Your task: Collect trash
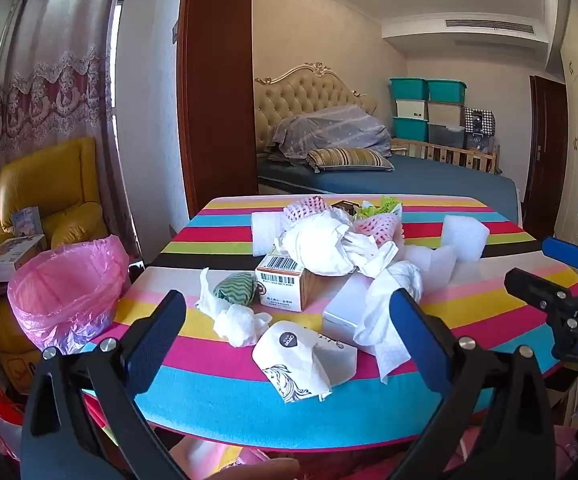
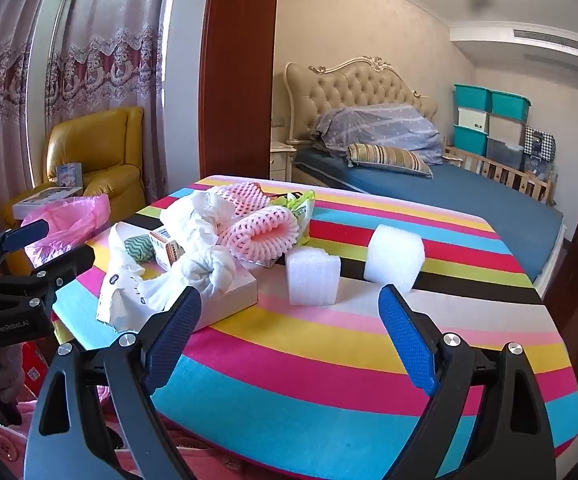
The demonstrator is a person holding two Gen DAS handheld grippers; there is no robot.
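The left hand-held gripper (image 1: 285, 320) hangs over the near edge of the striped worktop (image 1: 217, 404), its jaws spread wide with nothing between the pads. The right hand-held gripper (image 2: 289, 320) hangs over the same near edge further right, likewise spread and empty.

The trash lies in a loose heap from the middle of the worktop toward its far edge. Nearest the near edge is a crumpled paper cup (image 1: 293, 360), with wadded tissue (image 1: 237, 320) beside it. Behind these stand a small barcoded carton (image 1: 285, 280), a flat white box (image 1: 349, 304) and a green patterned wad (image 1: 235, 289). Pink foam netting (image 2: 261, 236) rests on top at the far side. Two white foam blocks (image 2: 313, 278) sit apart toward the right edge.

A bin lined with a pink bag (image 1: 69, 284) stands off the left edge.
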